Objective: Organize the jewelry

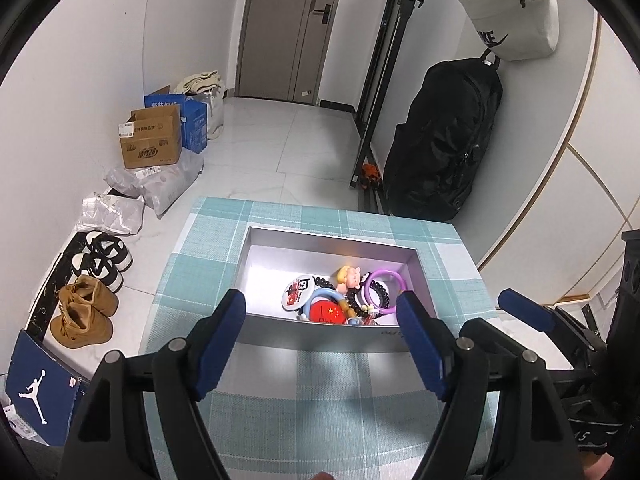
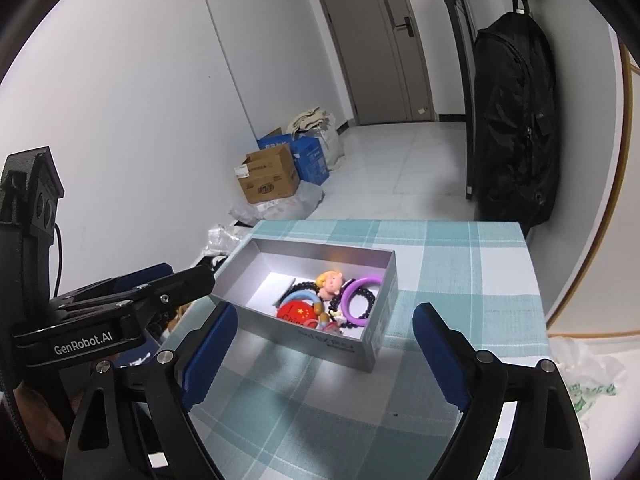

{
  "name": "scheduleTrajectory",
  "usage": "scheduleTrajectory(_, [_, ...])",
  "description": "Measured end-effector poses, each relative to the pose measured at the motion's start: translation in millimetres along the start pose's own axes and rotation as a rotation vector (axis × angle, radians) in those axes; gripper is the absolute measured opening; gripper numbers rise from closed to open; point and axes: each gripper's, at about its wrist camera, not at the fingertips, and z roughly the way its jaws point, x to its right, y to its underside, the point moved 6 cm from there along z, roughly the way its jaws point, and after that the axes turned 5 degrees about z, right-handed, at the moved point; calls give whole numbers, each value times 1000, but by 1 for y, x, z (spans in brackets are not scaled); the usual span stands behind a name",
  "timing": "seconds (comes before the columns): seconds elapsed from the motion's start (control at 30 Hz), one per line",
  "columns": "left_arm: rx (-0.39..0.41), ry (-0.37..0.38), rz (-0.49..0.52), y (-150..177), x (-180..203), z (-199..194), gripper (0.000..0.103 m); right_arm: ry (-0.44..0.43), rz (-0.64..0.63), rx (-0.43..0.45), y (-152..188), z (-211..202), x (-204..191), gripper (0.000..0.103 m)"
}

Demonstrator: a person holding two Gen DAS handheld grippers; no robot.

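Observation:
A grey open box (image 1: 320, 240) (image 2: 376, 344) stands on the teal checked tablecloth (image 1: 328, 392) (image 2: 460, 264). Inside lie a purple ring (image 1: 394, 276) (image 2: 354, 286), a black bead bracelet (image 1: 380, 292) (image 2: 370, 304), a red flag badge (image 1: 329, 312) (image 2: 298, 313), a white badge (image 1: 298, 292), a blue ring (image 1: 314, 298) and a small doll figure (image 1: 348, 276) (image 2: 330, 282). My left gripper (image 1: 322, 306) is open and empty, just before the box's near wall. My right gripper (image 2: 326, 330) is open and empty, its fingers either side of the box's near corner.
Cardboard boxes (image 1: 154, 140) (image 2: 270, 178), plastic bags and shoes (image 1: 86, 308) line the left wall. A black backpack (image 1: 444, 136) (image 2: 516, 120) hangs at right. A plastic bag (image 2: 588, 376) lies at the table's right edge.

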Motion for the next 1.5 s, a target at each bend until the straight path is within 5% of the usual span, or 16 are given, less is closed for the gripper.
scheduleTrajectory(1.5, [22,3,8,2,5,-4,74,21,-2,-13,6,0,4,92])
